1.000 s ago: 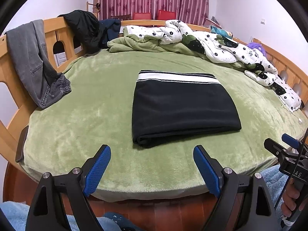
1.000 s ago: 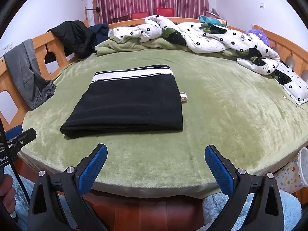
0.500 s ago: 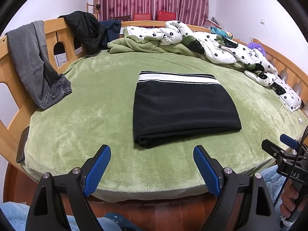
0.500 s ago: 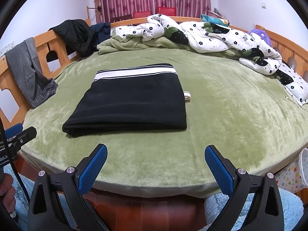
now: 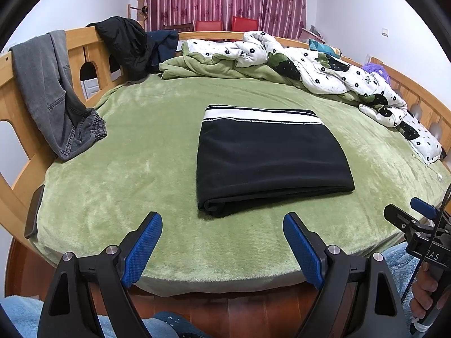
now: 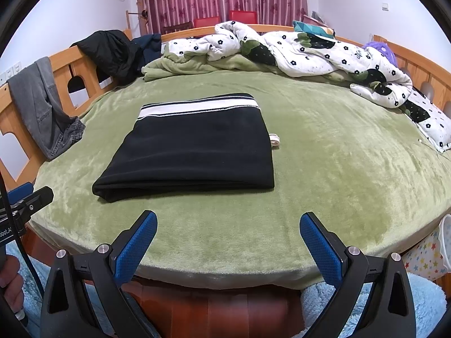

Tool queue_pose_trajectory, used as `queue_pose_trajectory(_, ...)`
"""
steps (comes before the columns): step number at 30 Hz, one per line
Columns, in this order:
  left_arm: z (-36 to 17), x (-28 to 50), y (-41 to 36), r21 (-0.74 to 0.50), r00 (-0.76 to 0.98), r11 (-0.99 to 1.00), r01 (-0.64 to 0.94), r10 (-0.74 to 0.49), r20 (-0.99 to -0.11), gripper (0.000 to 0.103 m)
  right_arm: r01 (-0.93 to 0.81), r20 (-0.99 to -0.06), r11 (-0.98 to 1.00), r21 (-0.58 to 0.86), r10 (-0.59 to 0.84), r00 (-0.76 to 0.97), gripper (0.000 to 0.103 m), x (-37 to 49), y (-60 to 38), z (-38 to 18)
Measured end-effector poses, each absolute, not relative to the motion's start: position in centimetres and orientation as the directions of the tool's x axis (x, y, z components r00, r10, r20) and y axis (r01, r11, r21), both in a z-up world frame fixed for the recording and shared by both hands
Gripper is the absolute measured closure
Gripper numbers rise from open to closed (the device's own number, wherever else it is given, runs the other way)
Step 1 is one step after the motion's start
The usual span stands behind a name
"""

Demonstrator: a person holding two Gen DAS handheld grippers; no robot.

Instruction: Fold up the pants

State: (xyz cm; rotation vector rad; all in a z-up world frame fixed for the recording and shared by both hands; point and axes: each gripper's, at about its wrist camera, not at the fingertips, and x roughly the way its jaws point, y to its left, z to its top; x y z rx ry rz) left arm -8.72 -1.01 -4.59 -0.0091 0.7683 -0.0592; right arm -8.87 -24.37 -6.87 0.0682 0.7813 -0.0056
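Note:
The black pants [image 5: 267, 157] lie folded into a flat rectangle on the green bed [image 5: 141, 146], with the white-striped waistband at the far side. They show the same way in the right wrist view [image 6: 194, 146]. My left gripper [image 5: 222, 242] is open and empty, held at the bed's near edge, short of the pants. My right gripper [image 6: 228, 242] is open and empty, also at the near edge. The right gripper shows at the right edge of the left wrist view [image 5: 417, 225]. The left gripper shows at the left edge of the right wrist view [image 6: 25, 200].
A flowered quilt [image 5: 324, 70] and a green blanket [image 5: 214, 67] are bunched along the far side. Grey jeans [image 5: 53, 93] and a black jacket [image 5: 124, 45] hang on the wooden bed rail [image 5: 81, 36]. A small white object [image 6: 274, 140] lies beside the pants' right edge.
Both grippers have drifted slightly with small view shifts. The pants have not moved, and both grippers have stayed open.

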Motion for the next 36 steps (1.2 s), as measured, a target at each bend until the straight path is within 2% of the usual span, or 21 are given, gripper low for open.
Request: queue_pose_trajectory(36, -4.6, -8.9, -1.1, -0.049, 0.716, 0.998, 0.046, -0.067, -0.695, 0.016, 0.024, -0.704, 0.997, 0.079, 0.039, 0.71, 0.003, -9.0, -23.0, -7.0)
